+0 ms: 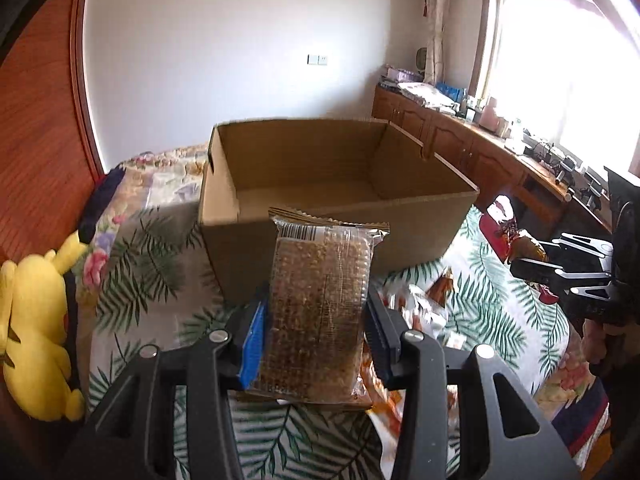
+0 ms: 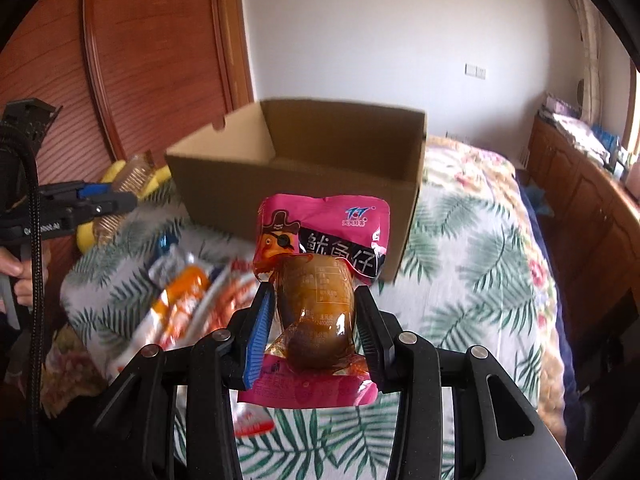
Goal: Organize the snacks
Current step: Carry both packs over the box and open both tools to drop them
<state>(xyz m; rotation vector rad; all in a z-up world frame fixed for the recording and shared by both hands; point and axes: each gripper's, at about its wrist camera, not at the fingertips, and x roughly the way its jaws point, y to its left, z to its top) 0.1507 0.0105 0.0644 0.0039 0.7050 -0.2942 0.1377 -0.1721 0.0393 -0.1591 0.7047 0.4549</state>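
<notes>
- Two views put the open cardboard box point(image 1: 320, 176) mid-frame on my leaf-print bedspread point(image 1: 152, 264); a yellow plush toy point(image 1: 32, 332) lies at the left edge of the left wrist view, wooden cabinets point(image 1: 460, 140) run under the window at upper right.
- Loose snack packets point(image 2: 188, 300) lie blurred on the cover at lower left of the right wrist view; nothing stands between either packet I hold and the box.
- My left gripper point(image 1: 316, 312) pinches a clear-wrapped brown grain bar point(image 1: 320, 304) by its long sides, upright, its sealed top edge overlapping the box's near wall.
- My right gripper point(image 2: 314, 320) clamps a pink squid snack pouch point(image 2: 320, 280) across its lower half, just below the box in frame.
- That pouch shows a pirate cartoon, black label, and brown pieces through a clear window.
</notes>
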